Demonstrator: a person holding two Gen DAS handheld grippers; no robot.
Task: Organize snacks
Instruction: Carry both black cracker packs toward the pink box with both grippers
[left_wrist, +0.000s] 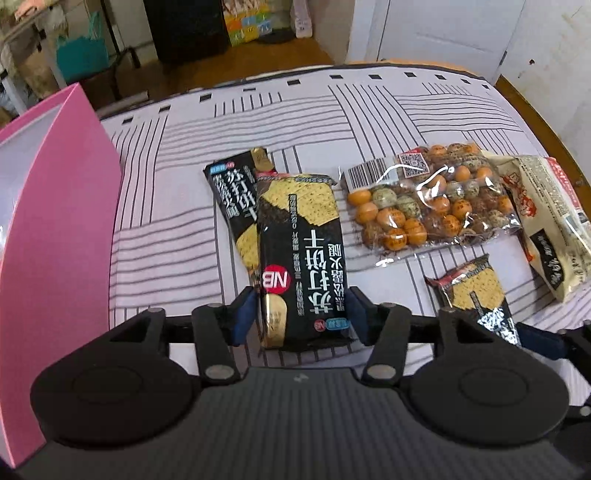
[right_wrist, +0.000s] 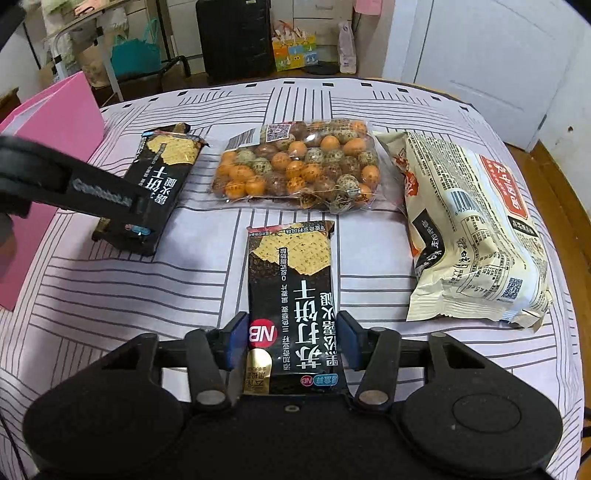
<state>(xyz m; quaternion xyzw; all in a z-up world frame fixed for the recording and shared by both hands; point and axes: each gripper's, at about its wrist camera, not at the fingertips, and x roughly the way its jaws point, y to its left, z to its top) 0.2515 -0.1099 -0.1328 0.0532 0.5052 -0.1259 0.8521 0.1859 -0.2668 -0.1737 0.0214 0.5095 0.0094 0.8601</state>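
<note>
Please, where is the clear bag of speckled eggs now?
The clear bag of eggs lies flat on the striped cloth, centre of the right wrist view, between the black cracker packs and the cream bag.

Even daylight; fisheye-bent edges; plastic glare

Beyond your surface you have a white-and-lilac cloth with dark stripes (right_wrist: 110, 295) spread over it. Farther back stands a black hard-shell suitcase (right_wrist: 234, 37), with a teal paper bag (right_wrist: 131, 51) to its left (handles up) and a colourful patterned gift bag (right_wrist: 293, 51) on the wooden floor, near a white panelled door (right_wrist: 491, 48).
</note>
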